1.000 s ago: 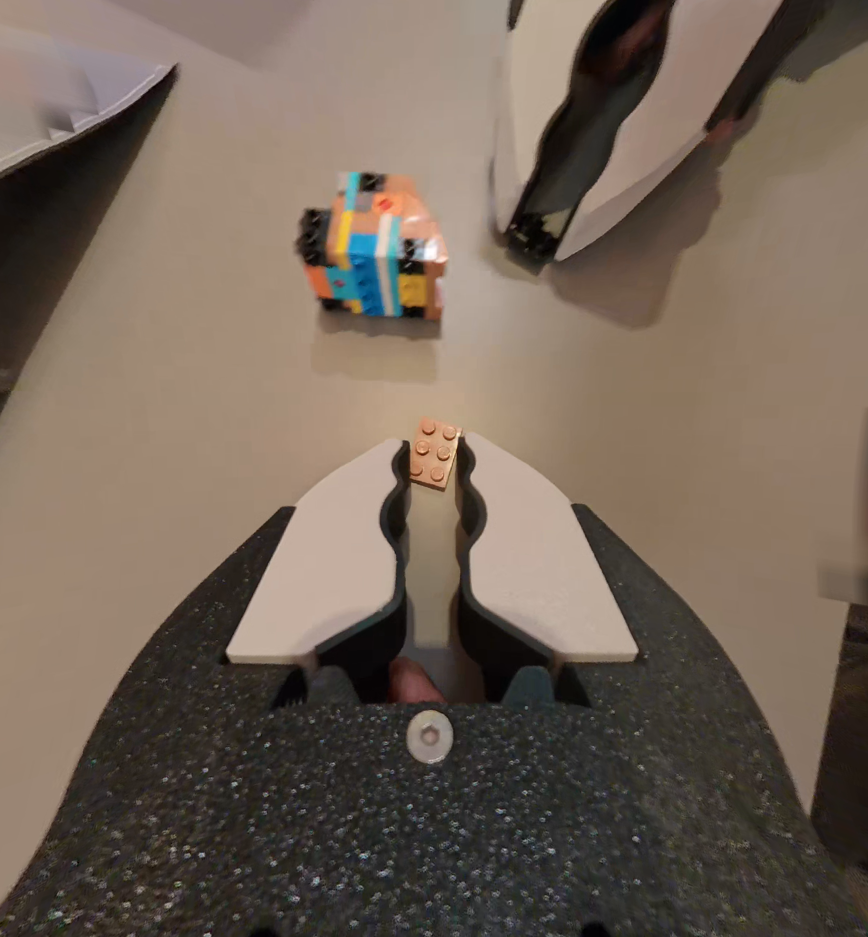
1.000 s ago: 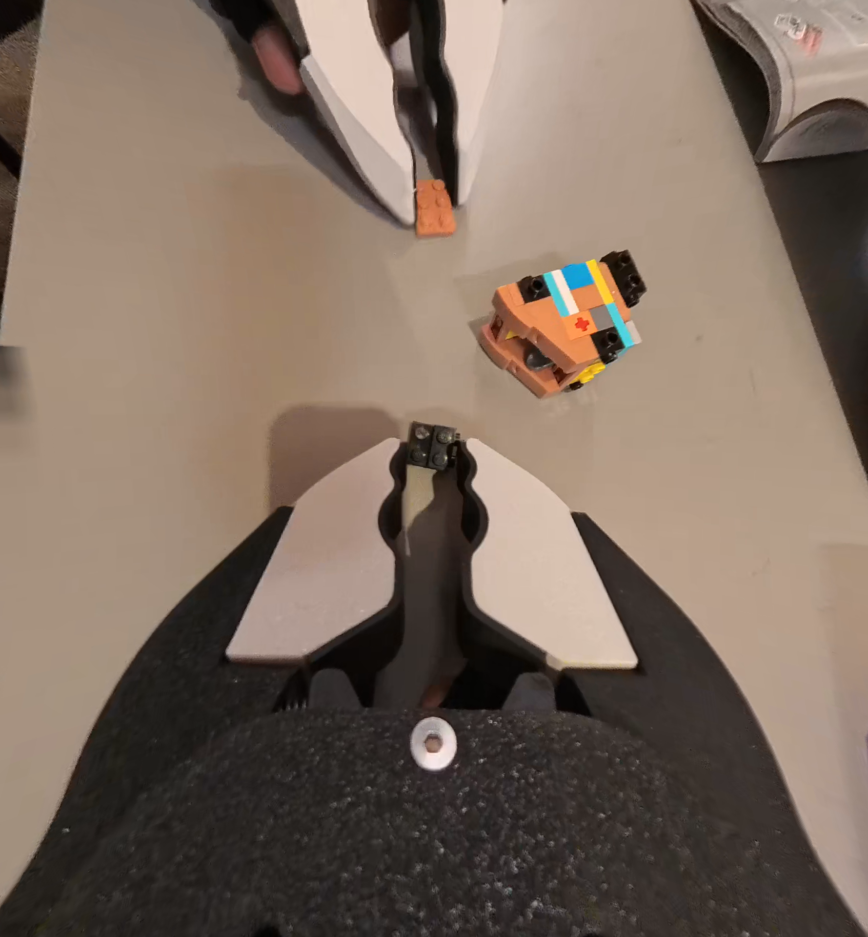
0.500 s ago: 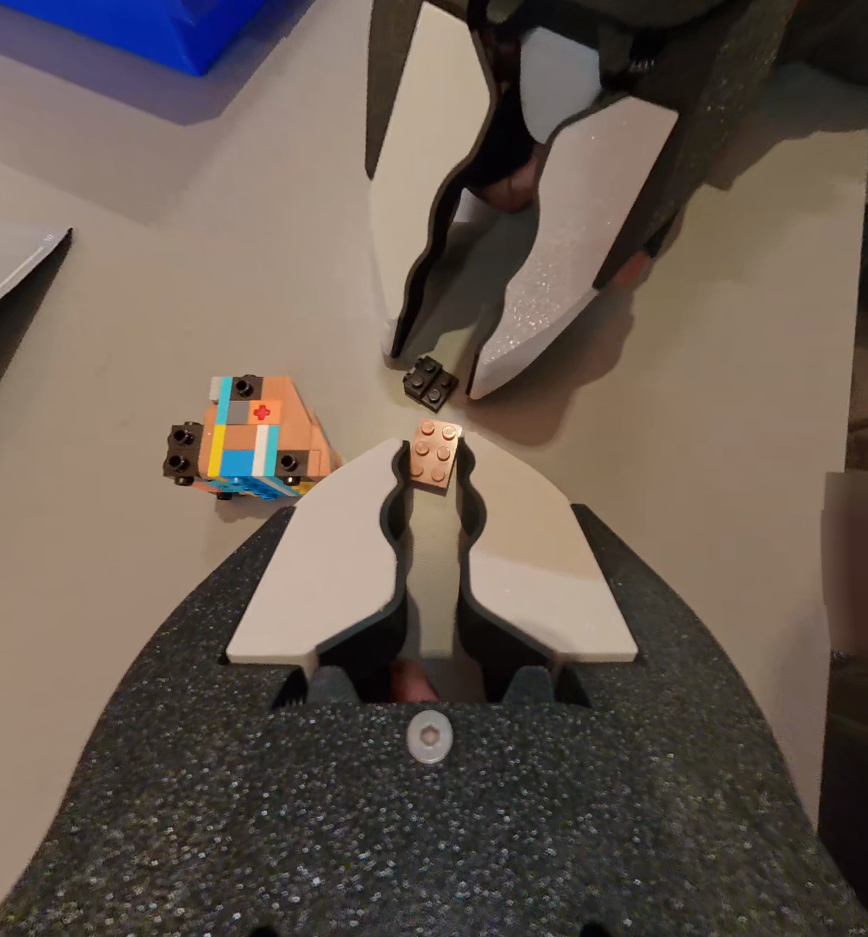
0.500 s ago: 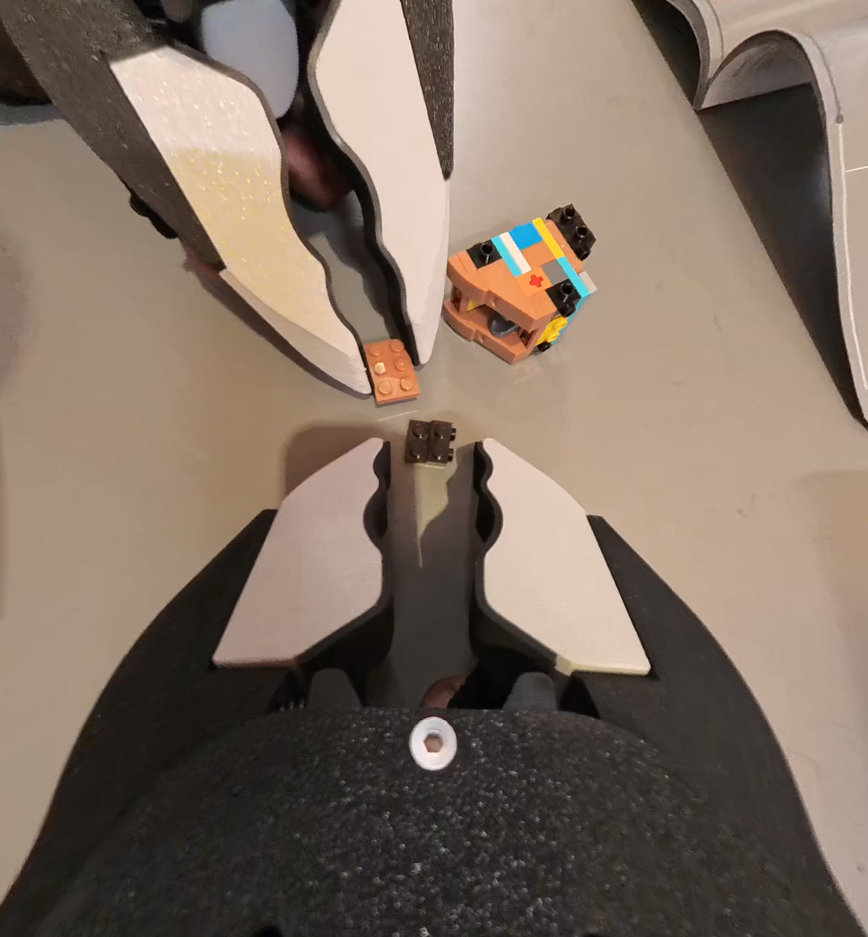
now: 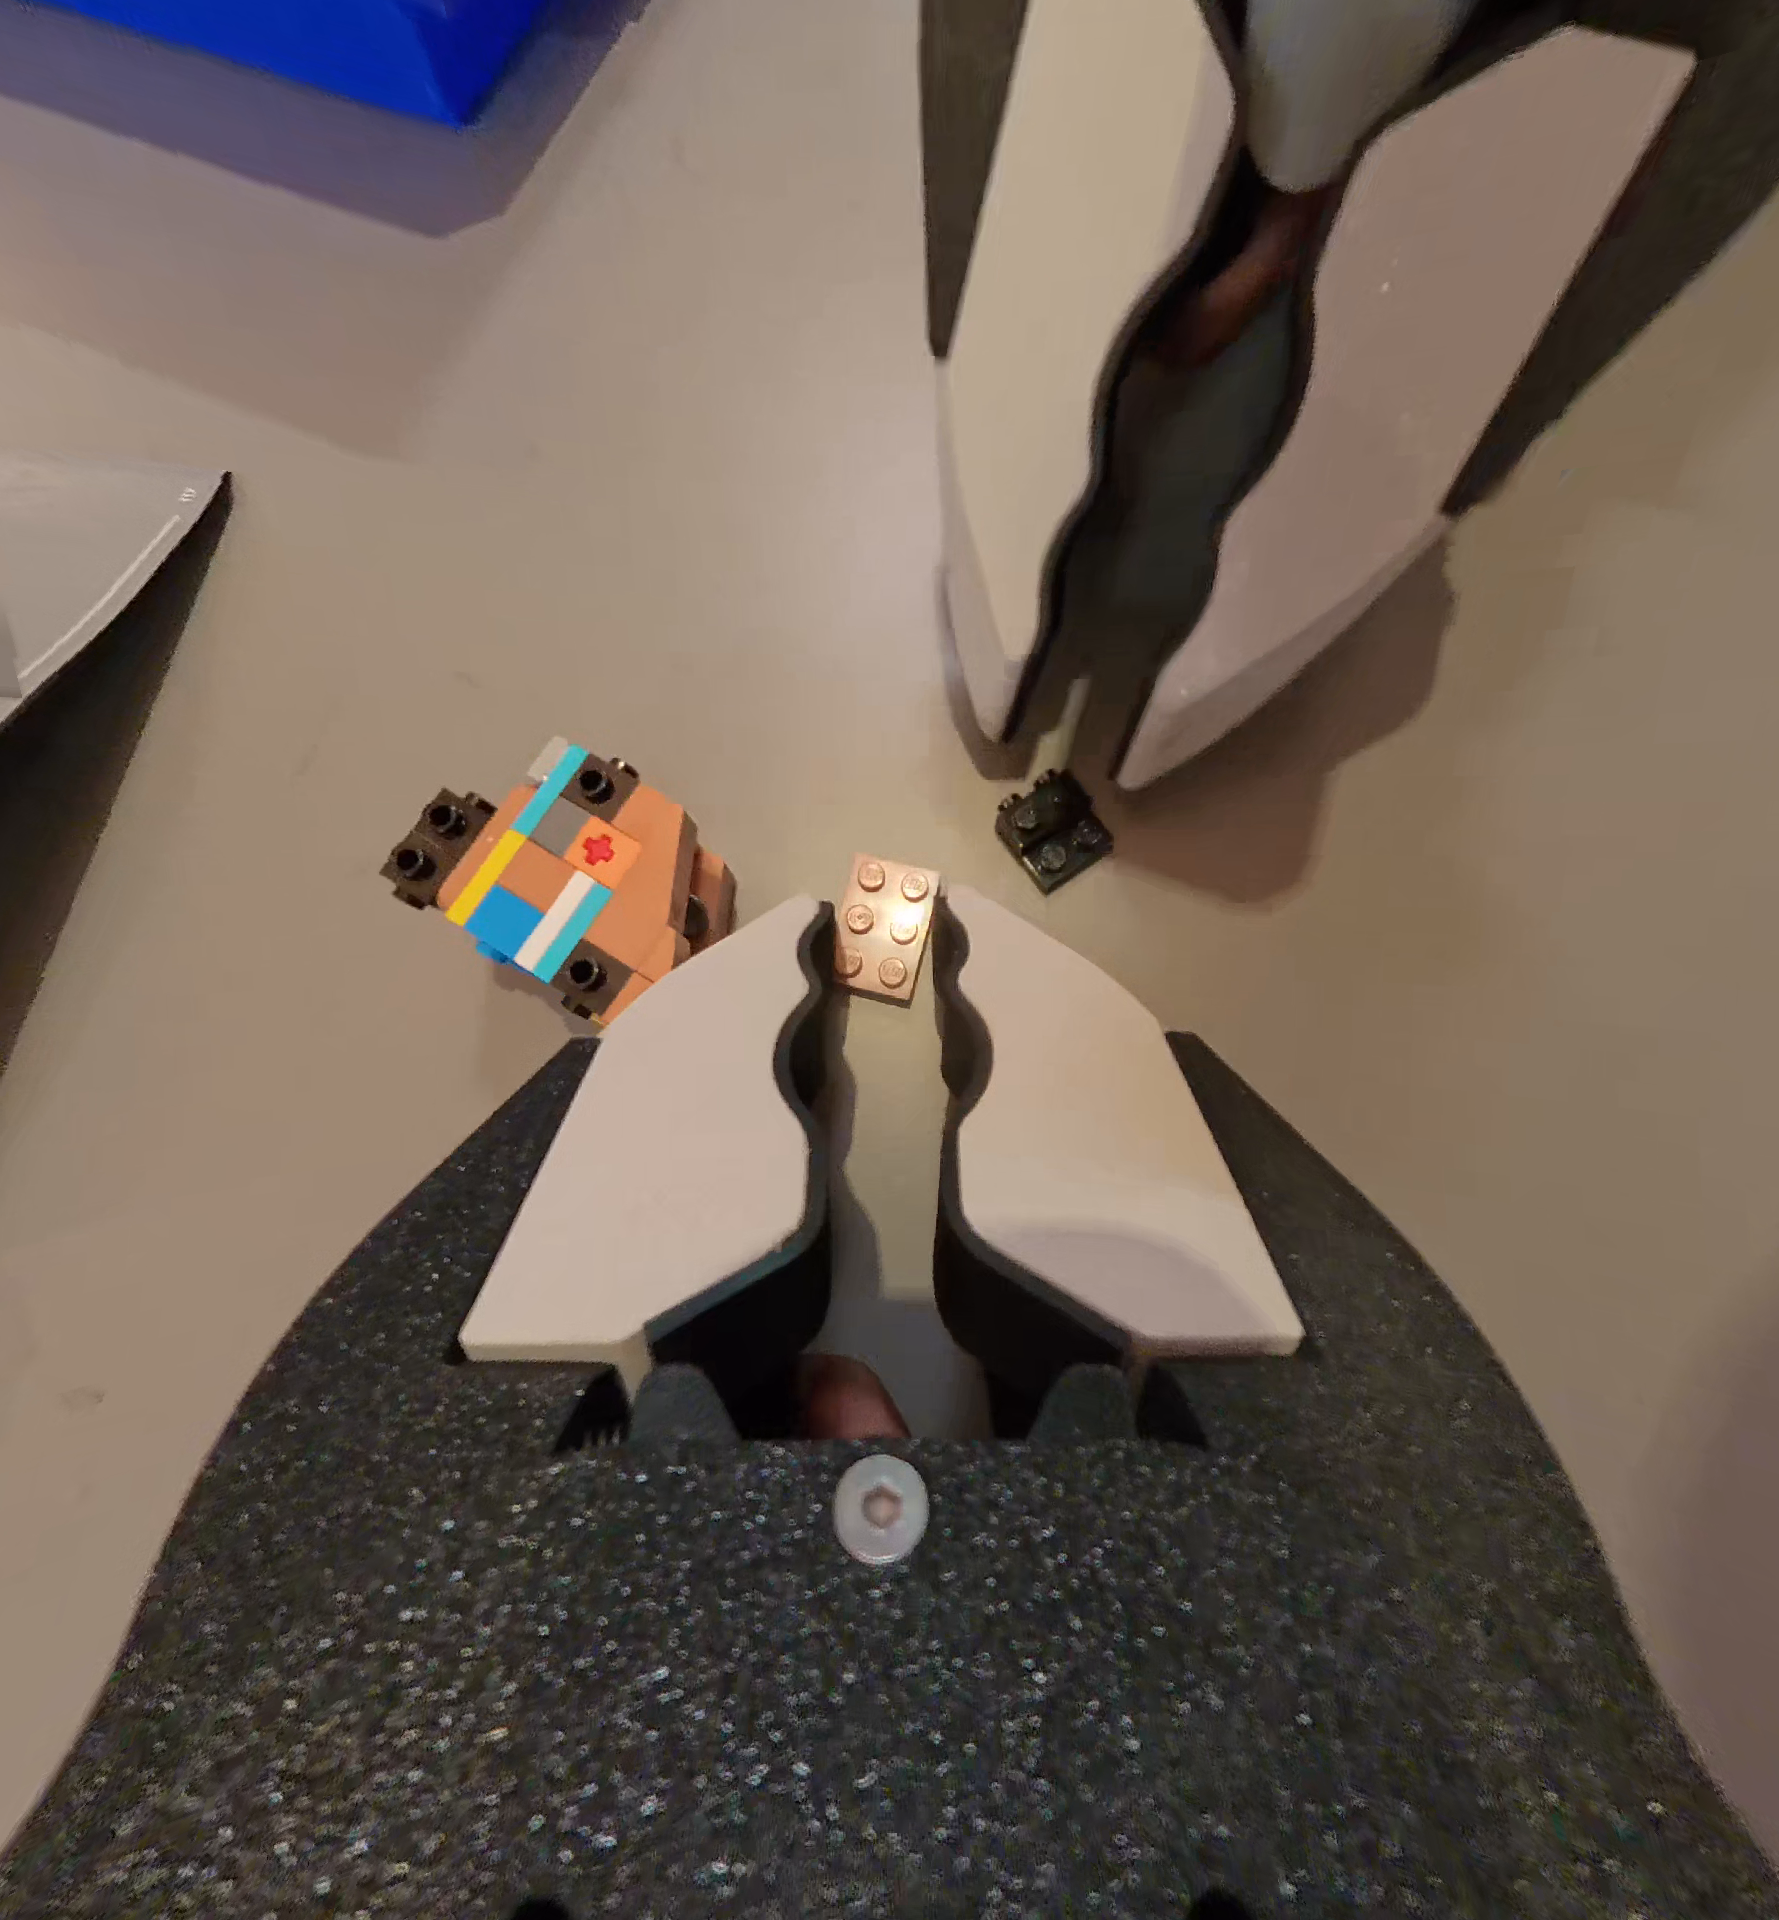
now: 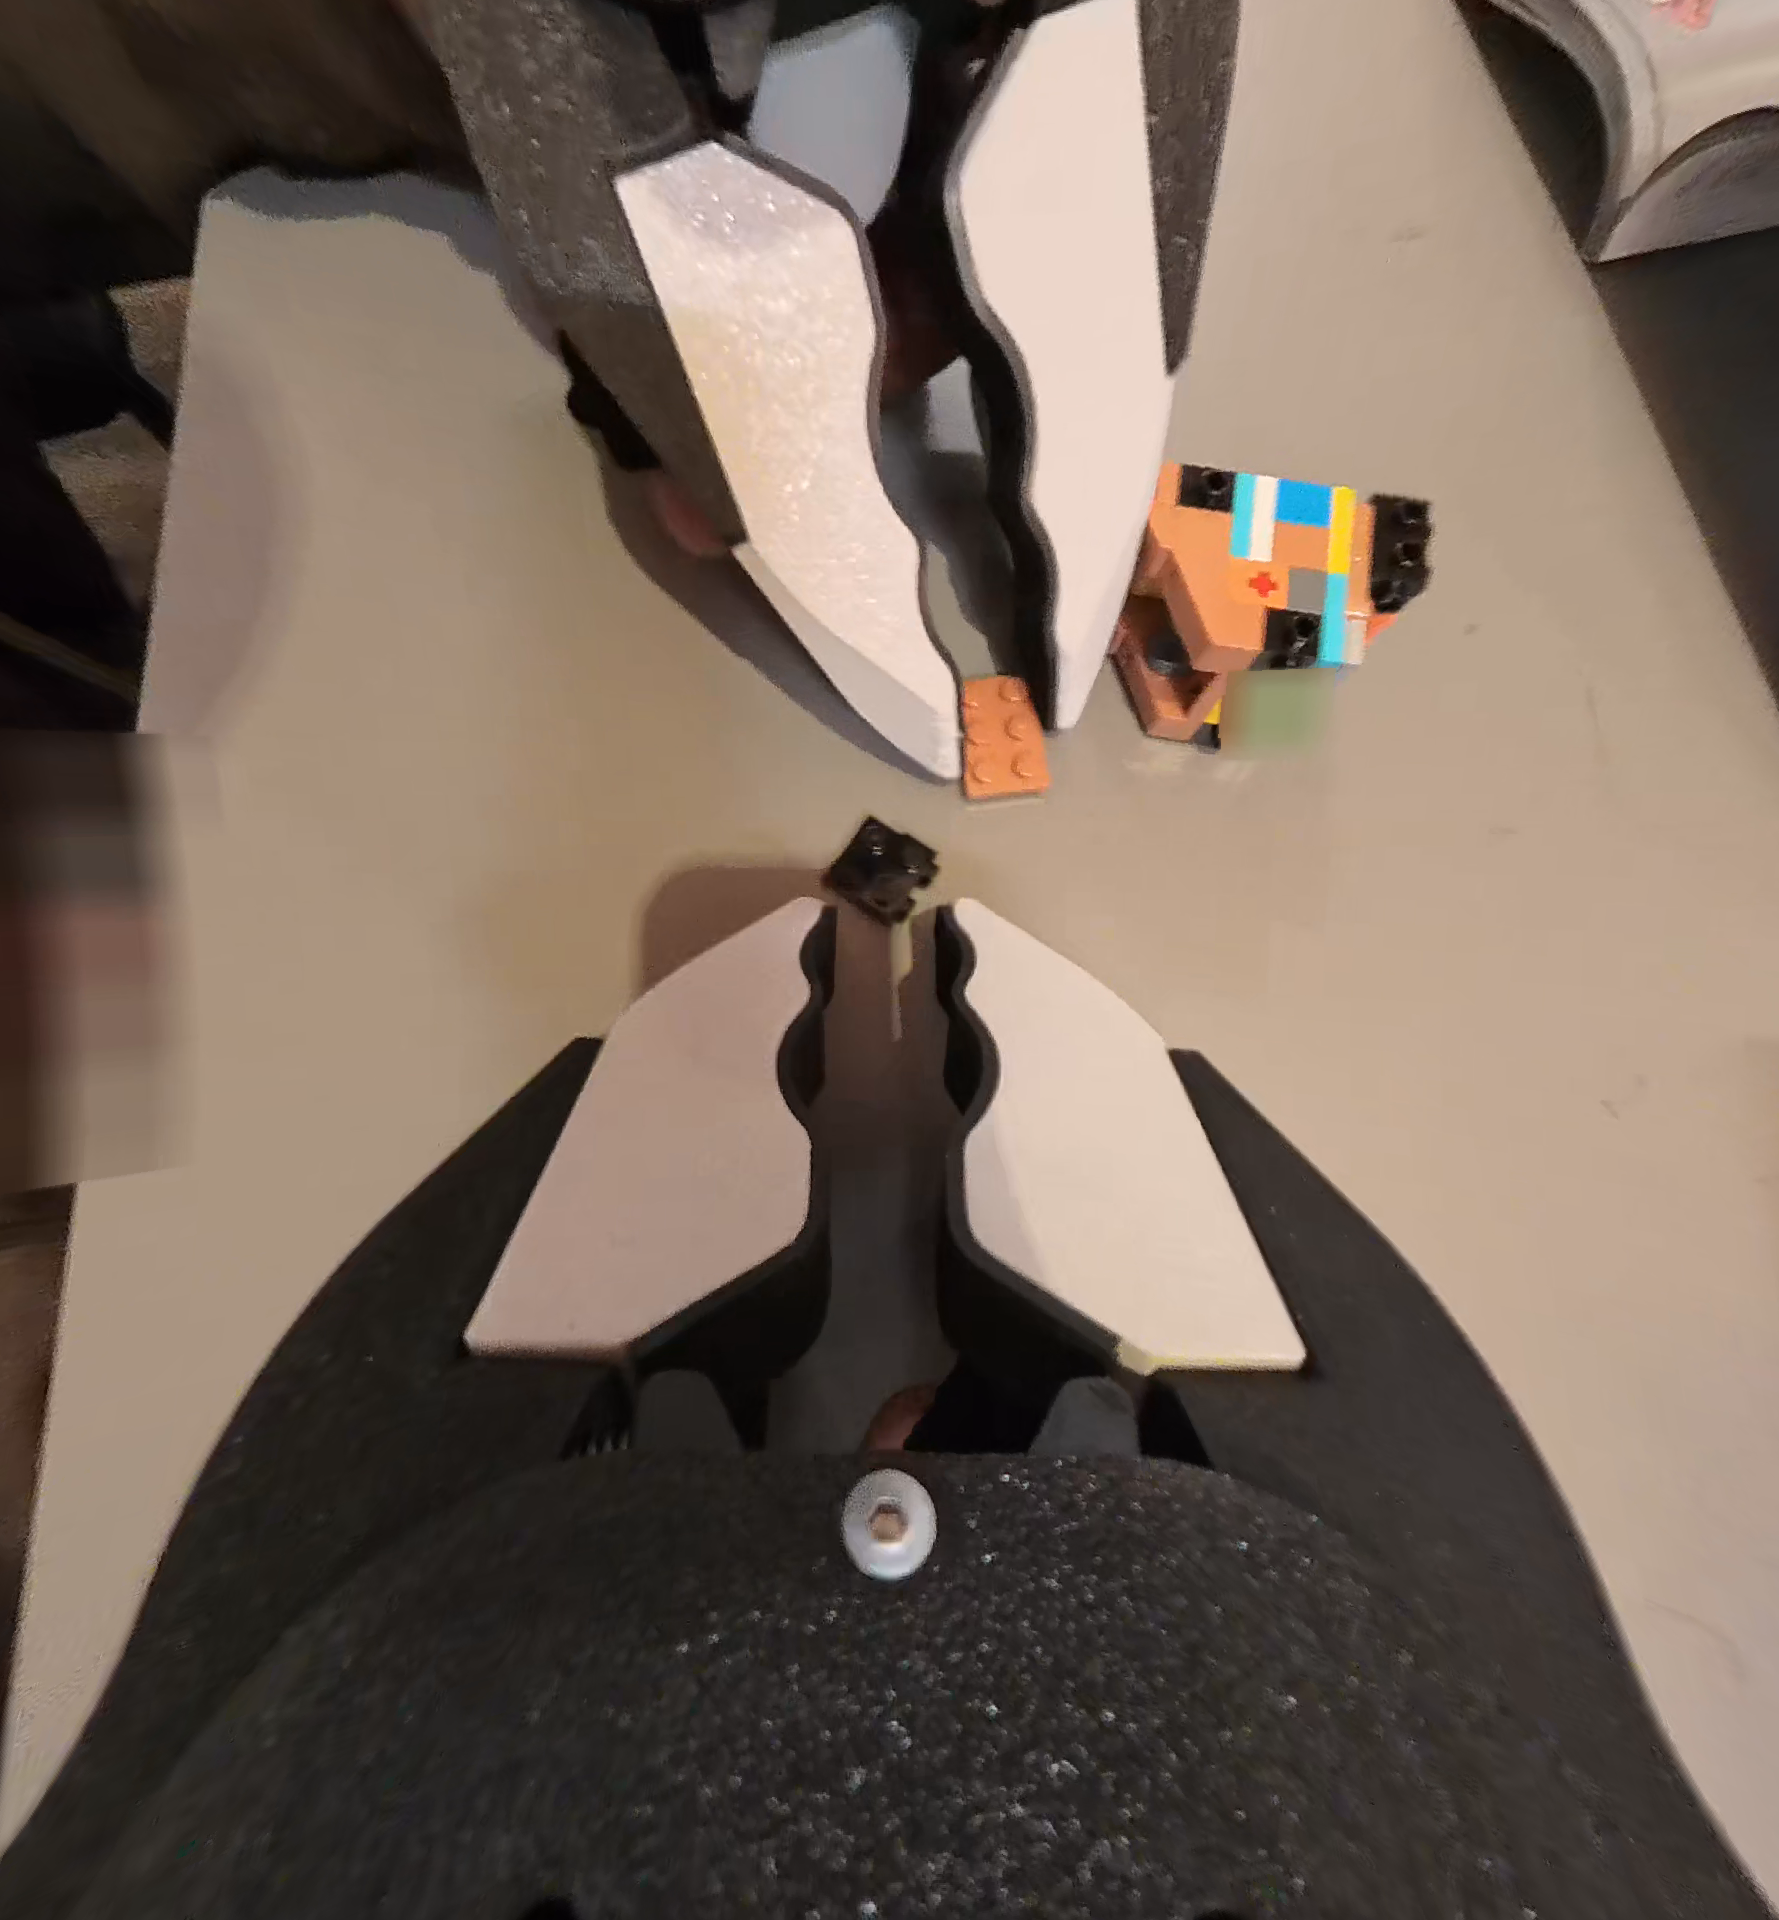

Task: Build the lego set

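The grey table point(image 5: 656, 436) carries everything, with a blue box point(image 5: 272, 42) at its far edge and an open instruction booklet point(image 6: 1695, 114) off to one side. On it the two grippers face each other tip to tip. The left gripper point(image 5: 883, 925) has its fingers closed onto an orange-brown plate point(image 5: 887, 928), studs up, held level just above the surface. The right gripper point(image 6: 880, 904) has its fingers close together, but the small black piece point(image 6: 880, 868) sits just ahead of the tips; whether it is pinched or lying free on the table cannot be told. Beside the left gripper lies the half-built model point(image 5: 563, 894), a tan block with blue, yellow, white and black parts, tipped over and untouched. The step in hand looks like joining the black piece to the plate before either goes on the model. The next move probably calls for a firm hold on the black piece, squaring it over the plate's studs, and pressing straight down.
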A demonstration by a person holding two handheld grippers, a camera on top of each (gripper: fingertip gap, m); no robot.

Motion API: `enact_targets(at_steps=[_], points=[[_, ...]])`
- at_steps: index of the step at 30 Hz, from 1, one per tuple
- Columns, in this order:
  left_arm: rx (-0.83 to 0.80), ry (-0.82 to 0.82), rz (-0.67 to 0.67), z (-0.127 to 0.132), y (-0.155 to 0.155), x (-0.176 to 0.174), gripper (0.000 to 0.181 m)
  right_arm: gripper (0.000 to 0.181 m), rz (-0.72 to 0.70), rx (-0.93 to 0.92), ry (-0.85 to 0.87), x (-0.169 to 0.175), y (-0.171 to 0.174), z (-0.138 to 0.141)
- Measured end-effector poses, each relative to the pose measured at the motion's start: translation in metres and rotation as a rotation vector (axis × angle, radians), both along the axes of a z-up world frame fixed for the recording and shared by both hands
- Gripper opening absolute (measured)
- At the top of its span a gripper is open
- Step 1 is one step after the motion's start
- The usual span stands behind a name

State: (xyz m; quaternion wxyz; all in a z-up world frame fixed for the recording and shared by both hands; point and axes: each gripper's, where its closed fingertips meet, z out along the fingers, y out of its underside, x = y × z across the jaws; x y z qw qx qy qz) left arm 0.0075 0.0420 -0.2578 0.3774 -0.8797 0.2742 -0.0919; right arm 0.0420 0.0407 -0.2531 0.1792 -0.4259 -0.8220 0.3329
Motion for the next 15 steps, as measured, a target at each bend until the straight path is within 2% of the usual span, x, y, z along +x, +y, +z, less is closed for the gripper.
enact_targets(at_steps=[5, 10, 15], points=[[-0.035, -0.019, -0.079, -0.001, -0.009, 0.002, 0.018, 0.018, 0.073, 0.021, 0.076, -0.009, 0.005, 0.006], [-0.05, -0.028, -0.144, -0.001, -0.014, 0.006, 0.018, 0.018, 0.197, 0.05, 0.065, -0.007, 0.001, -0.001], [-0.023, -0.049, -0.171, 0.002, -0.018, 0.009, 0.018, 0.016, 0.202, 0.042, 0.063, -0.008, -0.003, -0.001]])
